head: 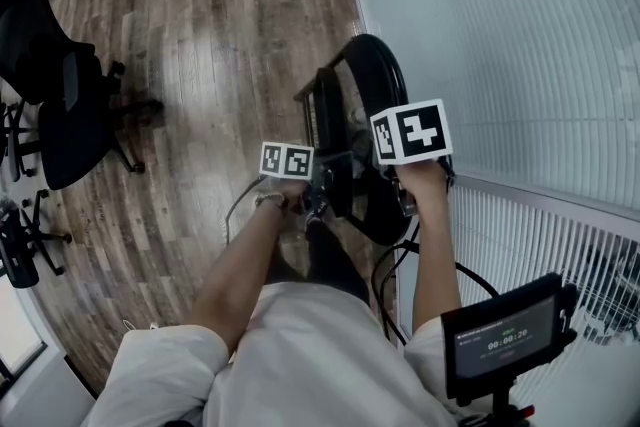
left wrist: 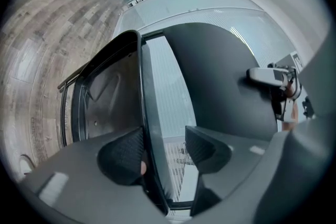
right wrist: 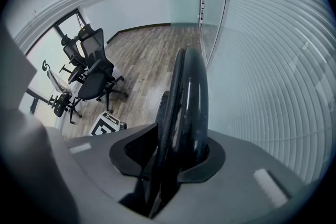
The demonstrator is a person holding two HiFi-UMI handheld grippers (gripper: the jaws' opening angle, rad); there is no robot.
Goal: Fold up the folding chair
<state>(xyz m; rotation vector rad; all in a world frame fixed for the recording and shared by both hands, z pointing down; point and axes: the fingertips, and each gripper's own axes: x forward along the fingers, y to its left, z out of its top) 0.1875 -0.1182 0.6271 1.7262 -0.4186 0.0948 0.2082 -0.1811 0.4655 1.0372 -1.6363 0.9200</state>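
Black and hard-looking, the folding chair (head: 385,60) stands at the right edge of the wood-plank floor (head: 200,65), just beside the wall of white blinds (head: 520,35); its 2 panels lie close together, though the left gripper view shows a gap between them. I judge it stiff and fairly heavy; its smooth, glossy rims could slip under a light pinch, and its hinges may bite anything caught between the panels. The best holds look to be the thin frame tube on 1 side and the rounded rim on the other, both away from the pivots.

The right gripper (right wrist: 173,152) points steeply down and pinches that rounded rim, which fills the space between its pads; the left gripper (left wrist: 165,147) is spread, with the thin frame tube running between its jaws, close against the left pad (left wrist: 123,155) and clear of the other.

The floor is polished enough to show glare, so the chair's feet may slide as the panels close; several black office chairs (head: 60,105) stand well apart at the floor's left edge; a small screen (head: 505,340) sits at the person's right side.
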